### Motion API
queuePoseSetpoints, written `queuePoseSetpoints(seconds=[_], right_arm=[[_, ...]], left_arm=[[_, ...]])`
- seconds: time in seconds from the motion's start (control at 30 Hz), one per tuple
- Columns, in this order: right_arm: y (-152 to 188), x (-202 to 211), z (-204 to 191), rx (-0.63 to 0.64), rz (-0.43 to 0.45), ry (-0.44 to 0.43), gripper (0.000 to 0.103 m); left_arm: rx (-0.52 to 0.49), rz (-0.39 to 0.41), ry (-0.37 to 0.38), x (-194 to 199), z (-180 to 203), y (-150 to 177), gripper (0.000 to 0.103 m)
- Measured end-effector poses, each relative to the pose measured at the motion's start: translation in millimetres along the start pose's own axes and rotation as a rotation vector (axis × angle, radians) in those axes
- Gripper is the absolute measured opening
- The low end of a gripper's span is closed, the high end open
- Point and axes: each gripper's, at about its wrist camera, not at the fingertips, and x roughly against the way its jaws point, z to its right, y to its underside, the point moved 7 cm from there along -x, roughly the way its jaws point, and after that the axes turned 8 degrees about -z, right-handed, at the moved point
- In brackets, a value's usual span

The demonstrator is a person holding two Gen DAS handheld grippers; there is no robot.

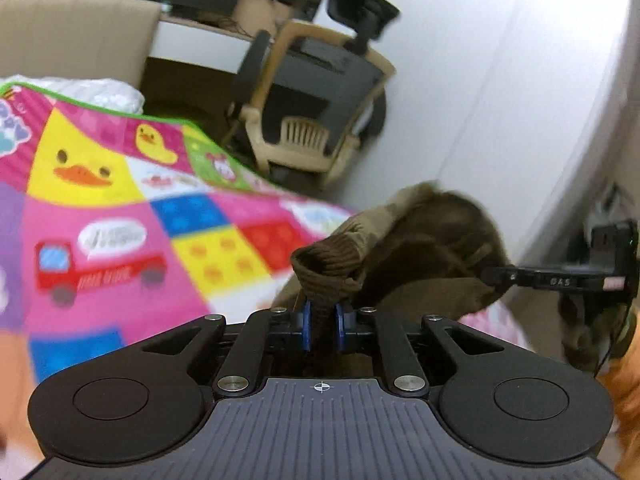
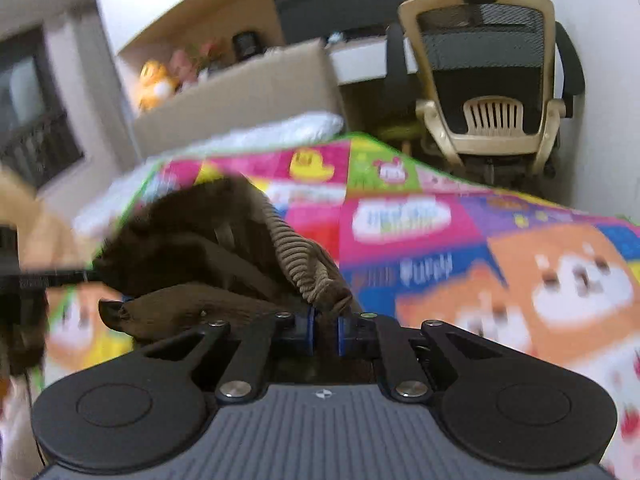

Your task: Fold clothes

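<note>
Left wrist view: the left gripper [image 1: 321, 328], low centre of the frame, has its blue-padded tongs clamped on the ribbed hem of a brown fleecy knitted garment [image 1: 424, 248], which bunches up toward the right of the frame above the bright patchwork cartoon play mat [image 1: 120, 208]. In the right wrist view the right gripper [image 2: 325, 334] pinches another ribbed edge of the same garment, draped left of centre. Holding two edges lifted likely lets the cloth hang free so it can be spread flat on the mat before folding. A beige mesh office chair [image 2: 492, 80] stands behind.
</note>
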Motion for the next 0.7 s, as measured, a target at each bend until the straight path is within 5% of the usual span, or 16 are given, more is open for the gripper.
queuePoseSetpoints(seconds=[0.13, 0.2, 0.27, 0.47, 0.57, 0.7], right_arm=[[75.9, 11.8, -8.0, 0.030, -0.113, 0.042, 0.014], [104.4, 17.8, -2.5, -0.006, -0.157, 0.030, 0.027], [119.7, 28.4, 6.0, -0.034, -0.166, 0.038, 0.042], [92.4, 63.4, 14.5, -0.115, -0.021, -0.055, 0.079], [72.6, 46.2, 17.2, -0.185, 0.006, -0.113, 0.082], [64.9, -2.9, 19.3, -0.260, -0.061, -0.135, 0.082]], left_arm=[[0.033, -0.084, -0.015, 19.5, -3.5, 53.6, 0.026], [0.088, -0.078, 0.015, 32.9, -12.5, 62.1, 0.036], [0.144, -0.072, 0.044, 46.3, -21.5, 70.5, 0.061], [0.330, -0.002, 0.191, 48.3, -32.7, 56.4, 0.093], [0.428, -0.071, 0.242, 8.5, -32.9, 45.8, 0.093], [0.502, -0.169, 0.241, -42.6, -38.8, 38.7, 0.093]])
